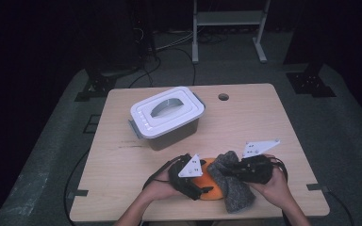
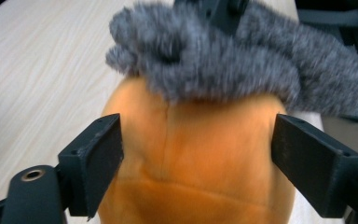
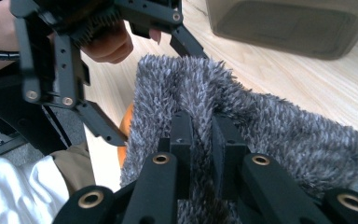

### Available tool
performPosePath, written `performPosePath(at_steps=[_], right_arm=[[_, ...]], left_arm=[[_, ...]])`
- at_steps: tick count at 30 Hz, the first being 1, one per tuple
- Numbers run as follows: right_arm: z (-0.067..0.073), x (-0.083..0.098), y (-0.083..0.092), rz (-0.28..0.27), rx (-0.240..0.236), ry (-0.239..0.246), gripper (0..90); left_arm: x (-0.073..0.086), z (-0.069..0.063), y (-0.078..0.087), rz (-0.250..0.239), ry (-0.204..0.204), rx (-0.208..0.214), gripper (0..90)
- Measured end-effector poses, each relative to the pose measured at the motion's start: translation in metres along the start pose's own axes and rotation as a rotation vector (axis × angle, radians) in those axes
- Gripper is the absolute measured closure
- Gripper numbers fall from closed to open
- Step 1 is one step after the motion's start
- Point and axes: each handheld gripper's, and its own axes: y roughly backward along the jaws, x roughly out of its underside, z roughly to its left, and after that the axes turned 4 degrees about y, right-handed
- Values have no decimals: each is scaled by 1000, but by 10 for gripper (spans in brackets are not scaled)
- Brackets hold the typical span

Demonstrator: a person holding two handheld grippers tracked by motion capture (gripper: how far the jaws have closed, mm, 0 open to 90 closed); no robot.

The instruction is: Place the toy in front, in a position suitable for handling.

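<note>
**Hand-held grippers on a grey cloth and an orange cushion**

Right hand-held gripper (image 3: 200,135) has its two black jaws pinched nearly together on a fold of the fuzzy grey cloth (image 3: 261,126), whose pile bunches up between them. From the high view this gripper (image 1: 238,169) sits at the near edge of the desk (image 1: 245,117), held in the person's right hand (image 1: 275,186), with the cloth (image 1: 235,188) trailing from it toward the front edge.

Left hand-held gripper (image 2: 198,154) has its jaws standing wide, one on each side of the orange cushion (image 2: 191,172). The left jaw seems to touch the cushion's flank; at the right jaw contact is hard to tell, so a firm grip cannot be confirmed. In the high view the left gripper (image 1: 202,189) lies just beside the right one, in the left hand (image 1: 162,188), with the cushion (image 1: 212,181) between the two.

Part of the cloth (image 2: 223,56) is draped over the cushion's far end, touching it. The rest lies on the desk to the cushion's right.

Farther back on the desk, well apart from the hands, stands a grey box (image 1: 169,117) with a white lid shut on it
</note>
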Motion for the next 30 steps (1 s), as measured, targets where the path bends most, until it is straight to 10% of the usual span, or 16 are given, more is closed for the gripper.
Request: performPosePath(at_steps=[13, 19, 30], right_arm=[[-38, 41, 9, 42, -34, -159, 794], [-33, 31, 12, -8, -27, -141, 796], [-42, 44, 8, 69, -16, -172, 795]], left_arm=[[18, 21, 7, -28, 150, 4, 198], [21, 23, 9, -30, 153, 17, 191], [25, 26, 12, -23, 176, 19, 187]])
